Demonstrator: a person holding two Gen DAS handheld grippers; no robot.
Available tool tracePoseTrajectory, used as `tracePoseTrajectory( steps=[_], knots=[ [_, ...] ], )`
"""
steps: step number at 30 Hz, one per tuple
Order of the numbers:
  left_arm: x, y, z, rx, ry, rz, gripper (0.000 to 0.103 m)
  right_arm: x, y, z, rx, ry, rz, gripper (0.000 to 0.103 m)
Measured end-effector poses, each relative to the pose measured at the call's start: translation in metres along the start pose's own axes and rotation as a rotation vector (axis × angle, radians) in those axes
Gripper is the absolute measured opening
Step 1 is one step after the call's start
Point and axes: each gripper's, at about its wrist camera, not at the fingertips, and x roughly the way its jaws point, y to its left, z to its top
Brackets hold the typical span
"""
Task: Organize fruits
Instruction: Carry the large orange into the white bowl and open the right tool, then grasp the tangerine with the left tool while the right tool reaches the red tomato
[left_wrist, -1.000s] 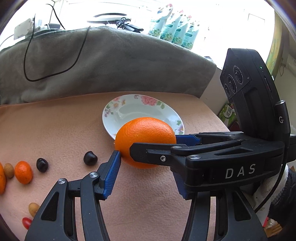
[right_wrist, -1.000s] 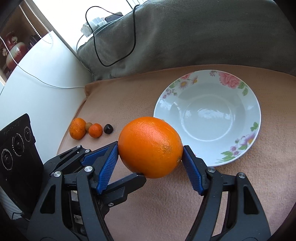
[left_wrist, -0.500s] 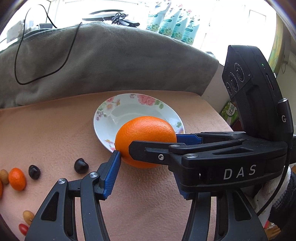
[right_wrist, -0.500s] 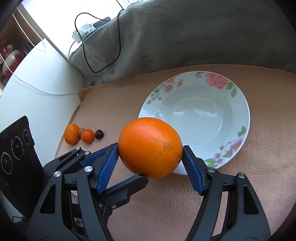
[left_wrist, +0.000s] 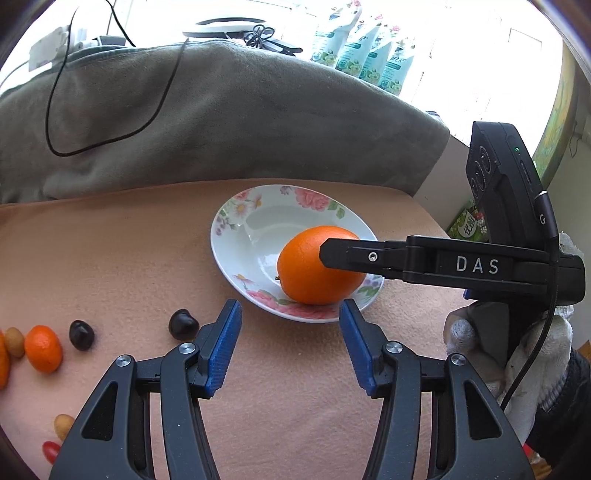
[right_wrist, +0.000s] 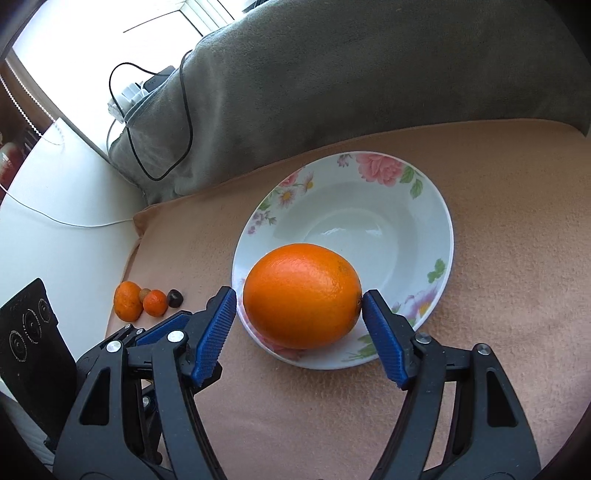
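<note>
Right gripper (right_wrist: 299, 314) reading "DAS" on side in left view. Its blue pads bracketing big orange (right_wrist: 302, 295); left pad showing slight gap, so grip uncertain. Orange sitting low over near rim of floral plate (right_wrist: 436, 221). Left gripper (left_wrist: 291, 345) standing open, empty, just short of plate. Left view alone showing green-white packs (left_wrist: 354, 55) behind grey blanket (left_wrist: 229, 122), gloved hand (left_wrist: 517, 354).

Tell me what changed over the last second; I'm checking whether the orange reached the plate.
The right gripper carried the orange forward from before the plate onto its near side, where it seems to rest. Both pads pressed it earlier; now a gap shows at one pad, so it looks let go. The left gripper stayed open and empty; the small fruits did not shift.
</note>
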Motion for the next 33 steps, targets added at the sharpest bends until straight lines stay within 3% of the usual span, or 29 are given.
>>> tracePoseTrajectory(
  steps=[5, 21, 33],
  knots=[
    [-0.004, 0.003, -0.003, -0.014, -0.002, 0.008, 0.054, -0.024, 0.017, 0.005, -0.09, -0.085, -0.046, 0.082],
    [-0.049, 0.03, -0.021, -0.051, -0.059, 0.072, 0.054, -0.049, 0.042, -0.012, -0.18, -0.178, -0.076, 0.083],
    [-0.119, 0.106, -0.072, -0.201, -0.094, 0.255, 0.054, -0.041, 0.078, -0.027, -0.278, -0.145, -0.012, 0.083]
  ],
)
